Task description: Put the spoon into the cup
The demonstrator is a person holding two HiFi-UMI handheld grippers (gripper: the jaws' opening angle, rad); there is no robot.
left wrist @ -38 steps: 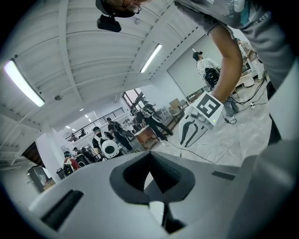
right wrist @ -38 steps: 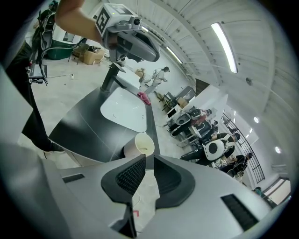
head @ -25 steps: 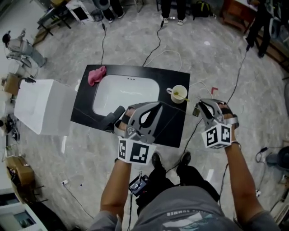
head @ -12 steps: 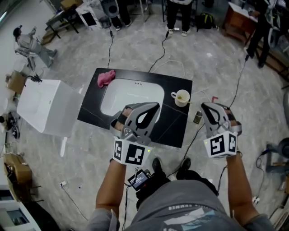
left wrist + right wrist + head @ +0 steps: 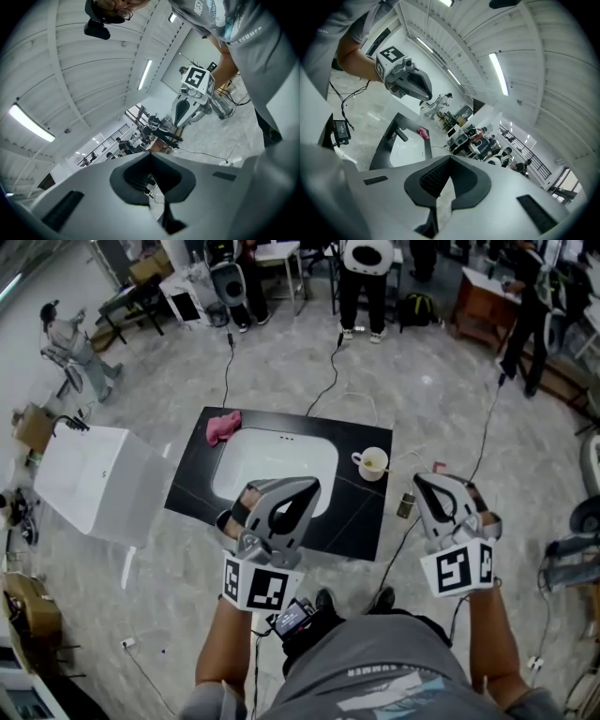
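Observation:
In the head view a white cup stands at the right end of the black counter. A thin yellowish spoon lies inside the cup. My left gripper hovers over the counter's front edge and the white sink basin, shut and holding nothing. My right gripper hangs off the counter to the right, below the cup, also shut and holding nothing. The left gripper view points up at the ceiling, with its jaws together. The right gripper view shows closed jaws and the left gripper beyond.
A pink cloth lies at the counter's far left corner. A white box stands left of the counter. Cables cross the floor, with a small dark bottle beside the counter. People stand at the back.
Both grippers have drawn back from the counter toward my body, and the head view has pulled away. Cup and spoon have not moved.

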